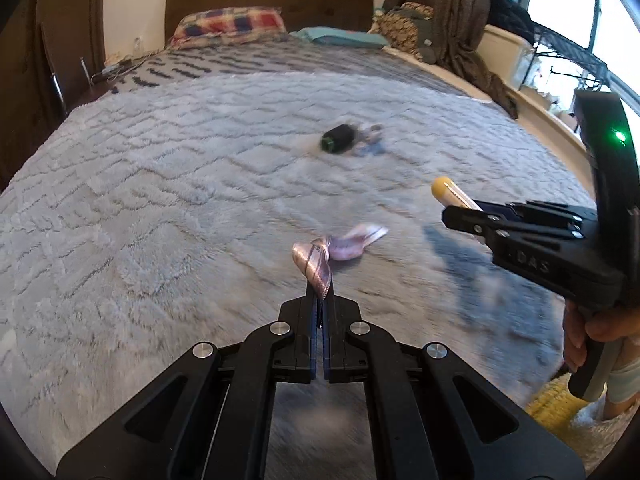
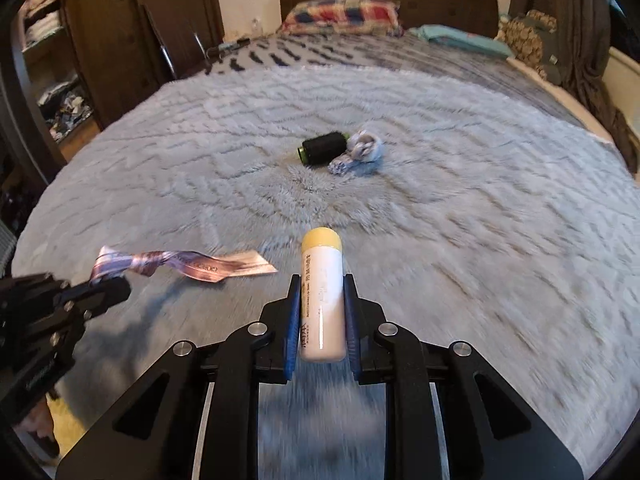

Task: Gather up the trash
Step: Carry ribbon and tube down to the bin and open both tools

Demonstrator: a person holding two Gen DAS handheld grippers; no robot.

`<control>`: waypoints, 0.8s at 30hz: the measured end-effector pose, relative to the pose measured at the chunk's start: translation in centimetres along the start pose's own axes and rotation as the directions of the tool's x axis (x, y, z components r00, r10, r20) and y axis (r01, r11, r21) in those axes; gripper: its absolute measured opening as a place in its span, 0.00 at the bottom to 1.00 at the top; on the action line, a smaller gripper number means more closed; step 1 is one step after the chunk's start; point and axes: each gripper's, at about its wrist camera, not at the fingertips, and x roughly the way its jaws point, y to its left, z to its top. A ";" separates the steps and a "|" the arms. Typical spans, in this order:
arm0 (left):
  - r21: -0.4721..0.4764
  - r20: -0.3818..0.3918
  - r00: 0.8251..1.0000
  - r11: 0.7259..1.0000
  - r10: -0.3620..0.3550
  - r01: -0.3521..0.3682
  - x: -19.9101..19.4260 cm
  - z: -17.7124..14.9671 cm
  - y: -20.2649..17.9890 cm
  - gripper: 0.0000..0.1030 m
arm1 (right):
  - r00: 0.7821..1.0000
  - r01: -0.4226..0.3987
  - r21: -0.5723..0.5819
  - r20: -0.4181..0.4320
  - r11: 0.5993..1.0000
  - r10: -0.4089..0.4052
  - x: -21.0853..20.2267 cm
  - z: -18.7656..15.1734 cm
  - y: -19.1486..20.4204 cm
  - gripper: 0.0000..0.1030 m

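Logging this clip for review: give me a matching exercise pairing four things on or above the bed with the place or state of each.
Things:
1. pink wrapper
2. white bottle
3. black spool
4. crumpled grey wrapper

Places or states:
A. lying on the grey blanket, green end toward the left of the right wrist view
B. pinched at one end by the left hand-held gripper
C. lying right beside the black spool, on its right in the right wrist view
D. clamped between the blue pads of the right hand-held gripper

Pairs: 1-B, 2-D, 3-A, 4-C
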 end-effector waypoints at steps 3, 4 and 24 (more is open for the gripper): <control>0.019 0.030 0.999 1.000 -0.022 0.021 -2.3 -0.5 -1.5 0.00 | 0.999 -0.002 0.009 0.044 1.000 0.002 -4.0 -1.8 -0.1 0.20; 0.030 0.044 0.999 0.999 -0.030 0.028 -3.3 -0.8 -2.2 0.00 | 0.998 -0.003 0.013 0.057 1.000 0.002 -5.0 -2.3 -0.1 0.20; 0.073 0.061 0.986 0.986 -0.156 0.151 -13.1 -14.4 -10.3 0.01 | 0.994 -0.056 0.102 0.097 0.993 0.046 -15.4 -17.3 0.6 0.20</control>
